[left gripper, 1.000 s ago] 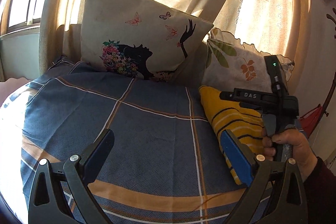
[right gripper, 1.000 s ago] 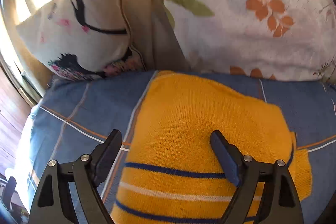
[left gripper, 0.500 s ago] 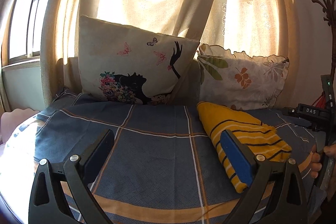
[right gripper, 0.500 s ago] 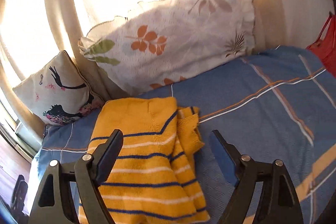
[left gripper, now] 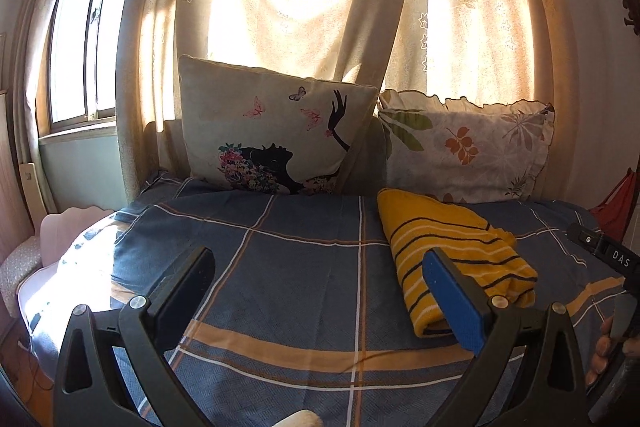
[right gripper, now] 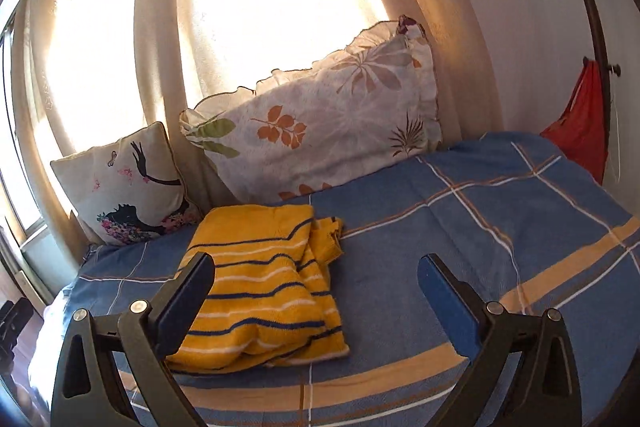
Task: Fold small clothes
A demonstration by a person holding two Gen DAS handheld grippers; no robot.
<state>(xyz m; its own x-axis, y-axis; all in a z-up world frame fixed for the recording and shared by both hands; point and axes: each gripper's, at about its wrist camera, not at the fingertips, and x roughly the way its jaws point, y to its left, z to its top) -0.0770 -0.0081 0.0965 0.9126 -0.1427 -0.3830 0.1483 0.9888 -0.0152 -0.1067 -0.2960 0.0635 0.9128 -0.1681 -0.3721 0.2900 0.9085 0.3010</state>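
A folded yellow knit garment with dark and white stripes (left gripper: 452,251) (right gripper: 264,279) lies on the blue plaid bedspread (left gripper: 288,267) (right gripper: 480,219). My left gripper (left gripper: 316,267) is open over bare bedspread, the garment just behind its right finger. My right gripper (right gripper: 316,275) has its jaws still opening wide, with nothing between them; the garment's right edge lies under its left finger. Part of the right gripper's body and the hand holding it show at the right edge of the left wrist view.
Two cushions lean against the sunlit curtains at the back: one with a black silhouette (left gripper: 276,135) (right gripper: 128,191), one with a leaf print (left gripper: 464,147) (right gripper: 320,135). A red bag (right gripper: 580,123) hangs on the right. A window (left gripper: 76,27) is at the left.
Both grippers drew back from the garment and rose a little. The right gripper swung to the right, off the garment, and its jaws spread wider. The garment now lies alone, folded.
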